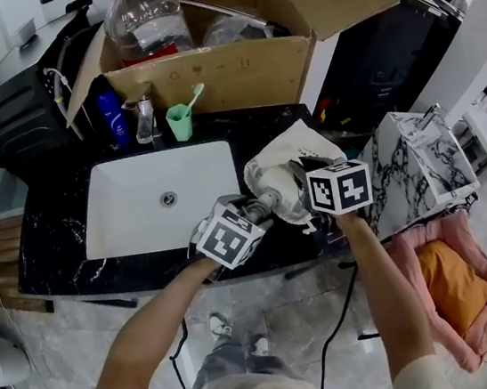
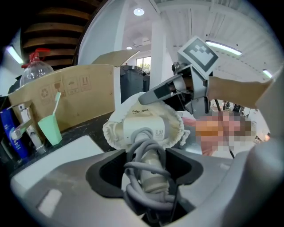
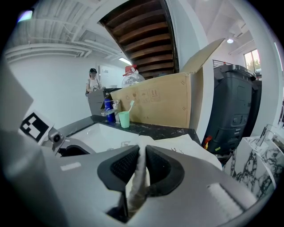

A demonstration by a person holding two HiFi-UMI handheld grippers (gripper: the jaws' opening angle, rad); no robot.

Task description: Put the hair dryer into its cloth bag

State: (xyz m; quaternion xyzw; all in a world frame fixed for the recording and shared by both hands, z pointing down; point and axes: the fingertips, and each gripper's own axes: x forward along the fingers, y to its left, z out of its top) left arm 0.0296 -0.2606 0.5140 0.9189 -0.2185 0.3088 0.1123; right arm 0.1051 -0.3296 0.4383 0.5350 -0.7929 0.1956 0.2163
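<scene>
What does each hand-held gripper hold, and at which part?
Left hand-held gripper: hair dryer, by its cord-wrapped handle. Right hand-held gripper: cloth bag, by its edge.

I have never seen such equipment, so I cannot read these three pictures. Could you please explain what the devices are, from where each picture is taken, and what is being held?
There is no robot here: a person holds hand-operated tongs in each hand. One picture comes from a camera on the person's head, looking down. The other two come from cameras riding on each tool. Below is a black counter with a white sink, a green cup and a cardboard box. The left tongs grip the hair dryer by its cord-wrapped handle. The right tongs pinch the edge of the cloth bag, whose mouth is around the dryer's head.
</scene>
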